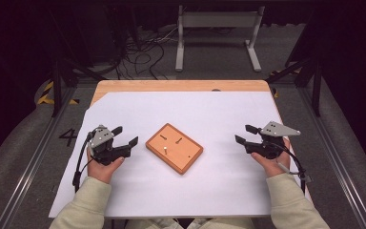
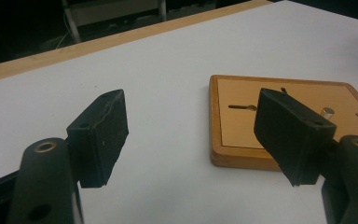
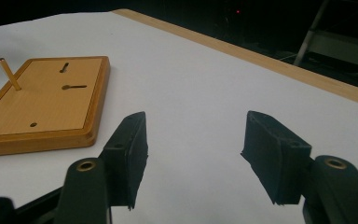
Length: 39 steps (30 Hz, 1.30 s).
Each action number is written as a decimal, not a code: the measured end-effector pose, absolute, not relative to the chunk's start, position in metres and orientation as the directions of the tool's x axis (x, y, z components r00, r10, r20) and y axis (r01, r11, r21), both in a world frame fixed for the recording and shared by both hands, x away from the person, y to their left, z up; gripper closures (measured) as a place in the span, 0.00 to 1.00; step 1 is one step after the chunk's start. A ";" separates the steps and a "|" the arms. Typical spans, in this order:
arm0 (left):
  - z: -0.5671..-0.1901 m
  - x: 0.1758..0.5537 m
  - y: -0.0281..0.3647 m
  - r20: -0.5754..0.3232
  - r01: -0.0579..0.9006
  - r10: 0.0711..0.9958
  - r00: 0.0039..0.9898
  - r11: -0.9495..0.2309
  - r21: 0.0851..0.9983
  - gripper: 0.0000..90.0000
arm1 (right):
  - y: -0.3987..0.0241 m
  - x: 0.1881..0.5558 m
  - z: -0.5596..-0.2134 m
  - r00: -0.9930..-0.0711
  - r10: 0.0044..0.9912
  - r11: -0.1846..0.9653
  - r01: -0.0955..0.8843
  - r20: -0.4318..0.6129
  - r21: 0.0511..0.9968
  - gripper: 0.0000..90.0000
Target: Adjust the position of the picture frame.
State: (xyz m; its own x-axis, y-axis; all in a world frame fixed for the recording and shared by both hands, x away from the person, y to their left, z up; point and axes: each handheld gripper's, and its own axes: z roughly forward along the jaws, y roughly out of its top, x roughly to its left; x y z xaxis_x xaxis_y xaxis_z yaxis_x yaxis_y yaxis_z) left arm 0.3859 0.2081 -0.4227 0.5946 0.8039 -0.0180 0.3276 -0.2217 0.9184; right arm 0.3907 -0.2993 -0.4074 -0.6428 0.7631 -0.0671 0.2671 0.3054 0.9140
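Note:
A rectangular wooden board (image 1: 175, 148) lies turned at an angle in the middle of the white sheet. It has two keyhole slots, a small hole and one short metal peg (image 1: 164, 150) standing upright. My left gripper (image 1: 125, 135) rests left of the board, open, nothing between its jaws. In the left gripper view the board (image 2: 242, 121) lies just beyond the right jaw. My right gripper (image 1: 246, 134) rests right of the board, open and empty. In the right gripper view the board (image 3: 42, 107) sits at the left with the peg (image 3: 8, 73) leaning at its far corner.
A white paper sheet (image 1: 209, 186) covers most of the wooden table, whose bare edge (image 1: 181, 86) shows at the back. Beyond it are a dark floor, cables (image 1: 143, 52) and a grey metal stand (image 1: 217, 33).

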 end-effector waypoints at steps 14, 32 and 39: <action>-0.417 0.391 0.208 -0.030 0.336 0.806 0.591 -0.211 0.918 0.30 | -0.301 0.389 -0.408 -0.640 0.765 0.306 0.269 -0.067 0.913 0.45; -0.410 0.414 0.199 -0.048 0.376 0.798 0.601 -0.230 0.898 1.00 | -0.318 0.372 -0.403 -0.608 0.789 0.295 0.246 -0.090 0.923 0.52; -0.407 0.428 0.194 -0.058 0.380 0.801 0.596 -0.218 0.899 1.00 | -0.322 0.365 -0.403 -0.586 0.805 0.292 0.255 -0.093 0.922 0.54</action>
State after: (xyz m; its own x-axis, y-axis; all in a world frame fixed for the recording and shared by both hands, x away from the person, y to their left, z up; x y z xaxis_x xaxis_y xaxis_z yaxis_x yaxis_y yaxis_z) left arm 0.4277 0.1936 -0.4069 0.5957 0.8011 -0.0577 0.3798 -0.2176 0.8991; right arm 0.3648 -0.3221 -0.4030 -0.5863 0.8047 -0.0931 0.2549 0.2924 0.9217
